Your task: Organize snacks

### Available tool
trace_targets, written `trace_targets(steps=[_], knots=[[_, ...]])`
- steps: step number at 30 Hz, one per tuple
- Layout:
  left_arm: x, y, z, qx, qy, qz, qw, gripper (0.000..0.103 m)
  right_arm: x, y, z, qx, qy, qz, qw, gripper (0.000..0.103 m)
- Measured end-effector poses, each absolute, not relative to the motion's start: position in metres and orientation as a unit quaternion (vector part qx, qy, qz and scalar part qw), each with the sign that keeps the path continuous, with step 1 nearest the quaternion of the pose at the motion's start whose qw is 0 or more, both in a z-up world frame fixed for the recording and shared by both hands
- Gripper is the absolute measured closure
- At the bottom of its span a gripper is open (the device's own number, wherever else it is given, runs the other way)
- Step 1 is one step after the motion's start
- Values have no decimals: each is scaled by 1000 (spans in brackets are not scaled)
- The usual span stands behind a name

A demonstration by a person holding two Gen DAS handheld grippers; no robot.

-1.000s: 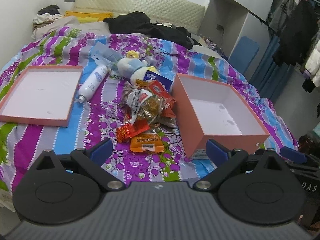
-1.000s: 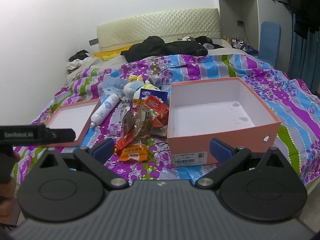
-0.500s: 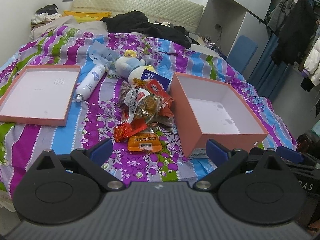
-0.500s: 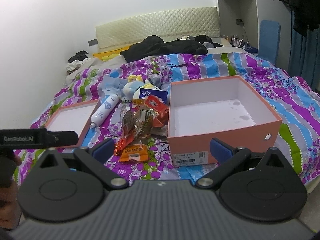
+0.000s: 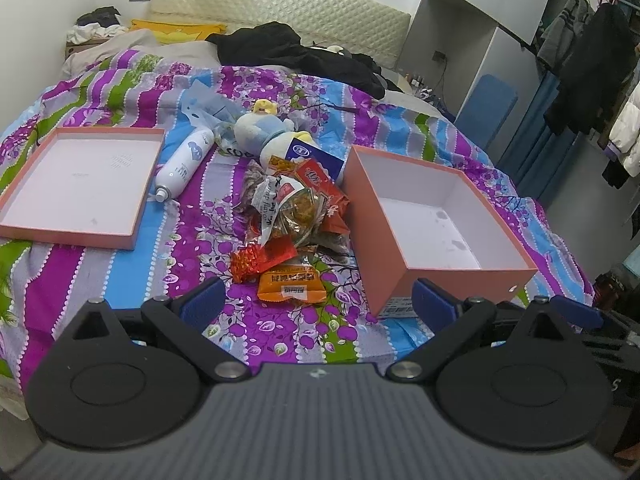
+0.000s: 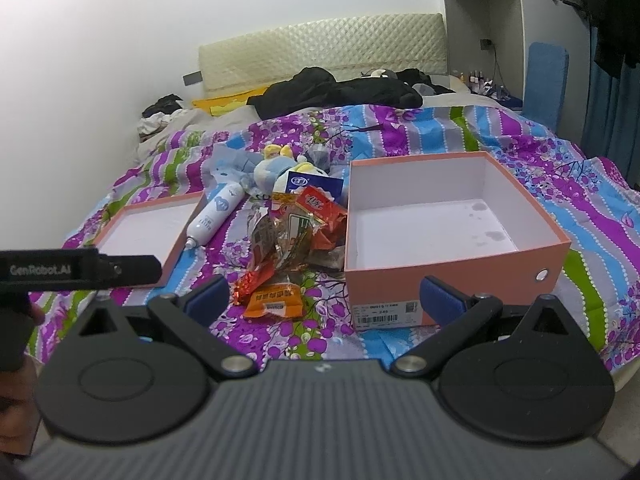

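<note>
My work surface is a bed [image 5: 120,280] covered in a striped purple, blue and green floral spread, with a quilted cream headboard [image 5: 280,8] against a white wall and dark clothes [image 5: 296,52] heaped near the pillows. A clothes rack [image 5: 592,60] and a blue chair [image 5: 486,112] stand off to the right. My left gripper [image 5: 316,304] has its blue pads wide apart with nothing between them, and my right gripper [image 6: 326,298] is the same, spread and bare, both hanging over the near edge of the bed. The snack pile [image 5: 296,208] lies mid-bed, just left of the open pink box [image 5: 384,240], with an orange packet [image 5: 290,284] and a red foil packet [image 5: 260,258] nearest me. The box lid [image 5: 72,232] rests upturned, well apart to the left; a white spray bottle [image 5: 184,164] lies beside it. A plush toy [image 5: 264,132] sits behind the pile, partly covered by a blue carton [image 5: 316,158]. The wrappers overlap, so I cannot count them, and their print is unreadable. The bed's far right side is cut off.
</note>
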State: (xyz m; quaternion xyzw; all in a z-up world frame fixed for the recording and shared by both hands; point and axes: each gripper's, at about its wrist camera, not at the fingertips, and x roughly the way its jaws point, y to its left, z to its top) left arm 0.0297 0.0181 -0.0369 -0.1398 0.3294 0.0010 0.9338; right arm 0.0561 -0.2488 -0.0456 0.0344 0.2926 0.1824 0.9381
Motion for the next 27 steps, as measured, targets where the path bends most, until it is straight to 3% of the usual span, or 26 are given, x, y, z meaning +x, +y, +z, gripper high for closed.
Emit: trace_targets(steps=[27], knots=[[44, 22, -52, -146, 337, -6, 930, 2, 62, -241, -69, 46, 297, 185, 936, 0]])
